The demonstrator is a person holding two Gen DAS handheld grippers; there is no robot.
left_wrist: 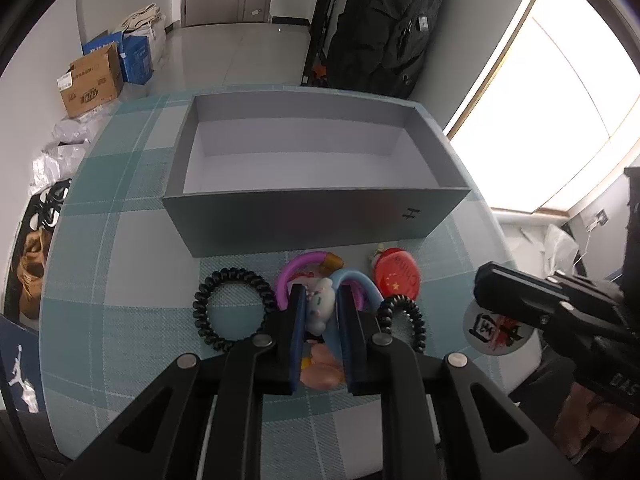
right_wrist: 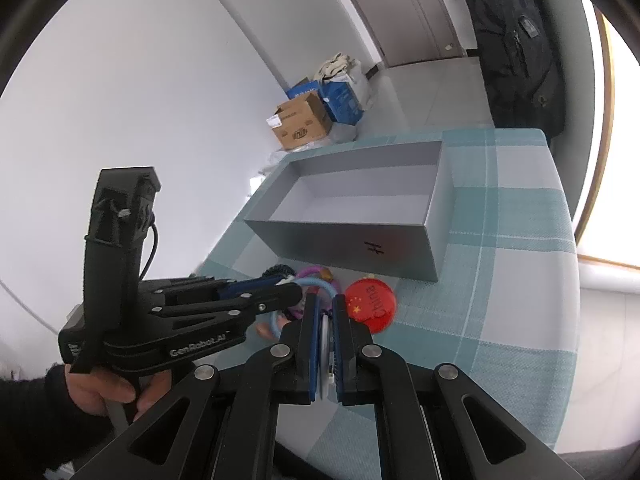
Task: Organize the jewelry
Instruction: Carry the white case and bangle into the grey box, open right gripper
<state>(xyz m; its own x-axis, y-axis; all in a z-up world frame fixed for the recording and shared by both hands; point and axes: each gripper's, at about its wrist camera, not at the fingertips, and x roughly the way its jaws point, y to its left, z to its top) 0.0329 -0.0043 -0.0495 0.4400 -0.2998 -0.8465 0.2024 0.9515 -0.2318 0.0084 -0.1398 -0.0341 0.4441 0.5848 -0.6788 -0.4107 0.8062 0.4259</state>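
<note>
On the teal plaid cloth, in front of an open grey box [left_wrist: 312, 220] [right_wrist: 352, 244], lies a cluster of accessories. It holds two black spiral hair ties [left_wrist: 199, 304] [left_wrist: 419, 320], a purple ring [left_wrist: 288, 270], a blue ring [left_wrist: 362, 277] and a red round badge [left_wrist: 396, 278] [right_wrist: 370, 304]. My left gripper [left_wrist: 322, 292] [right_wrist: 290, 282] is shut on a white plush charm [left_wrist: 320, 304] in the middle of that cluster, with a pink piece [left_wrist: 320, 374] below it. My right gripper [right_wrist: 323, 300] [left_wrist: 480, 288] is shut on a white round badge [left_wrist: 492, 332], seen edge-on [right_wrist: 325, 336], just above the table.
The box interior shows nothing inside. The round table's edge [left_wrist: 516, 264] curves close on the right. A person's hand [right_wrist: 104, 392] holds the left gripper's handle. Cardboard boxes [left_wrist: 92, 80] and bags sit on the floor; a black coat [left_wrist: 380, 28] hangs behind the table.
</note>
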